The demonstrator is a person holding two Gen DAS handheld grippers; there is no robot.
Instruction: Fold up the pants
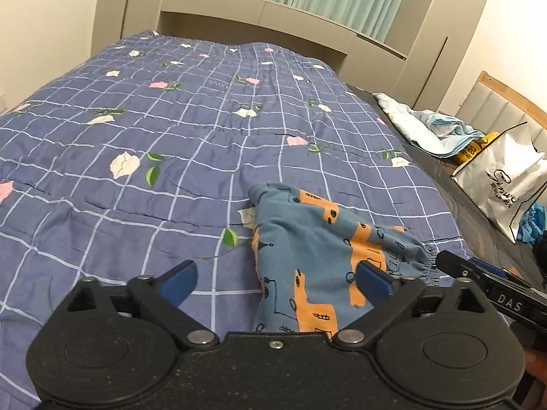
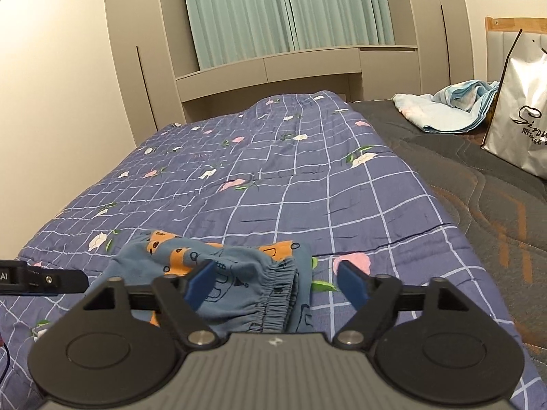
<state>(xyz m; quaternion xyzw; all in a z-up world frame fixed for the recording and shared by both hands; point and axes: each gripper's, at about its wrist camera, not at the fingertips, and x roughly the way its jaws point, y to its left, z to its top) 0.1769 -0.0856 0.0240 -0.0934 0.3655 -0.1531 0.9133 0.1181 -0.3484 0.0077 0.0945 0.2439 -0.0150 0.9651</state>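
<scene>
Small blue pants (image 1: 307, 249) with orange print lie bunched on the blue checked quilt (image 1: 154, 136), near its front edge. My left gripper (image 1: 273, 282) is open, low over the pants; its right finger sits over the fabric, its left finger over bare quilt. In the right wrist view the pants (image 2: 239, 273) show their gathered elastic waistband (image 2: 273, 297) toward me. My right gripper (image 2: 277, 283) is open with the waistband between its fingers. The right gripper's tip (image 1: 478, 273) shows at the right of the left wrist view.
The quilt (image 2: 273, 177) covers the left part of a bed. A dark grey mattress (image 2: 478, 205) lies bare on the right, with a light blue crumpled cloth (image 2: 444, 109) and a white shopping bag (image 2: 519, 109) on it. Cabinets and green curtains (image 2: 280, 10) stand behind.
</scene>
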